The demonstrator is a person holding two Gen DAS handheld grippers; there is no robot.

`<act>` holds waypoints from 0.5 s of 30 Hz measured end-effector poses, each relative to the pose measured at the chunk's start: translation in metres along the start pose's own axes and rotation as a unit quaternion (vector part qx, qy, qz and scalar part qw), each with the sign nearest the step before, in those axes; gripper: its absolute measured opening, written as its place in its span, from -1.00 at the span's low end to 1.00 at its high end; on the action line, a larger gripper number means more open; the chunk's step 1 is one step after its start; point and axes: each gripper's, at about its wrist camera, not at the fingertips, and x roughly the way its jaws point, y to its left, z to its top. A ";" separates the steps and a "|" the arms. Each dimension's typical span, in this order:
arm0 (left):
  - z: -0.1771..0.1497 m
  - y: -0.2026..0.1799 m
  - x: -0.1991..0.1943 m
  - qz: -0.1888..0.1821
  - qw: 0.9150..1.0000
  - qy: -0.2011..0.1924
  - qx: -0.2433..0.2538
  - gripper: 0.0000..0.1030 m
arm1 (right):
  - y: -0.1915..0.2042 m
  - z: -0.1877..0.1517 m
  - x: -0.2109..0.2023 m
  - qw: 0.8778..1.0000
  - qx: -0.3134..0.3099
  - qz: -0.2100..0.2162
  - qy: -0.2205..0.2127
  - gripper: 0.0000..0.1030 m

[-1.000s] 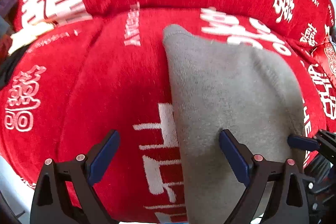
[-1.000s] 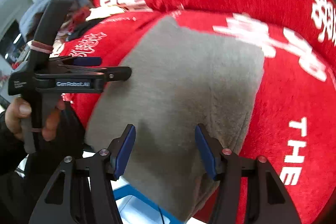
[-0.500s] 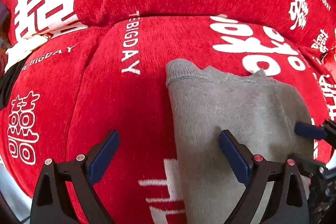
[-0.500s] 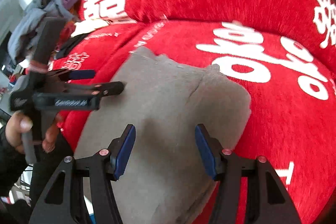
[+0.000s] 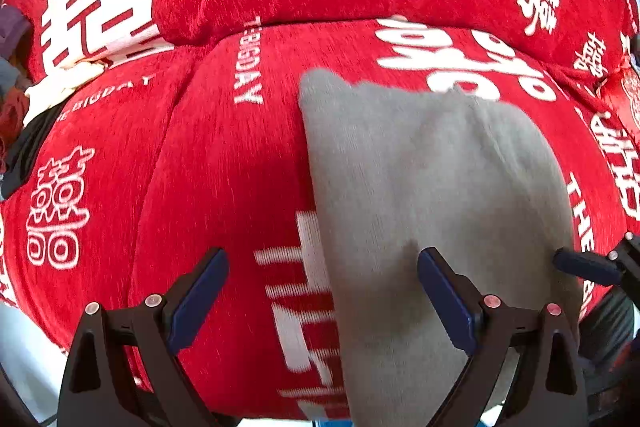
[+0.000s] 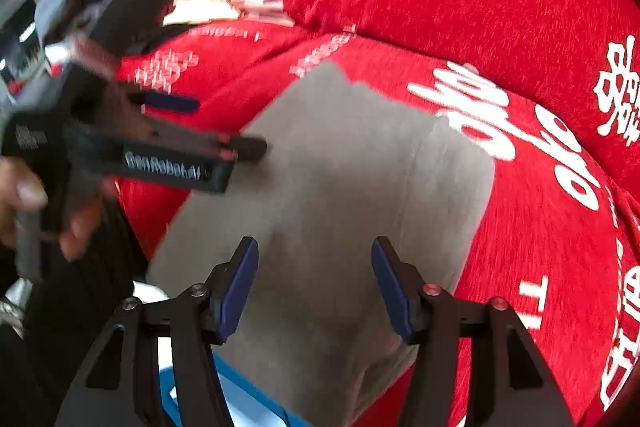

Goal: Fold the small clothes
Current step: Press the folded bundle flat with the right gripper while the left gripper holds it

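1. The right hand-held gripper (image 6: 314, 287) hangs with its blue pads partly apart and nothing clamped, over the near end of the folded grey fleece garment (image 6: 332, 195). If it shuts from here it may pinch only the top layer, and the fold would peel open
2. The left hand-held gripper (image 5: 322, 297) stands wide and empty, straddling the garment's left edge, one finger over grey fleece (image 5: 440, 283) and the other over the red plush sofa cover with white lettering (image 5: 224, 167). A closing there could catch the cover along with the cloth
3. The garment lies on the sofa's seat cushion, its near end drooping over the front edge. An uneven tug from either side would likely drag it off that edge
4. The cushion looks soft and domed, so I judge creases pressed into it may not hold
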 end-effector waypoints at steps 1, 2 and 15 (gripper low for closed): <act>-0.007 -0.002 0.002 -0.001 1.000 0.005 0.001 0.86 | 0.002 -0.006 0.003 1.000 -0.001 -0.002 0.007 0.22; -0.012 -0.002 0.004 -0.002 1.000 0.008 0.002 0.86 | 0.003 -0.016 0.007 1.000 0.002 -0.010 0.018 0.22; -0.049 0.001 -0.007 0.001 1.000 0.006 -0.023 0.87 | 0.010 -0.072 -0.004 0.998 -0.034 -0.056 0.026 0.22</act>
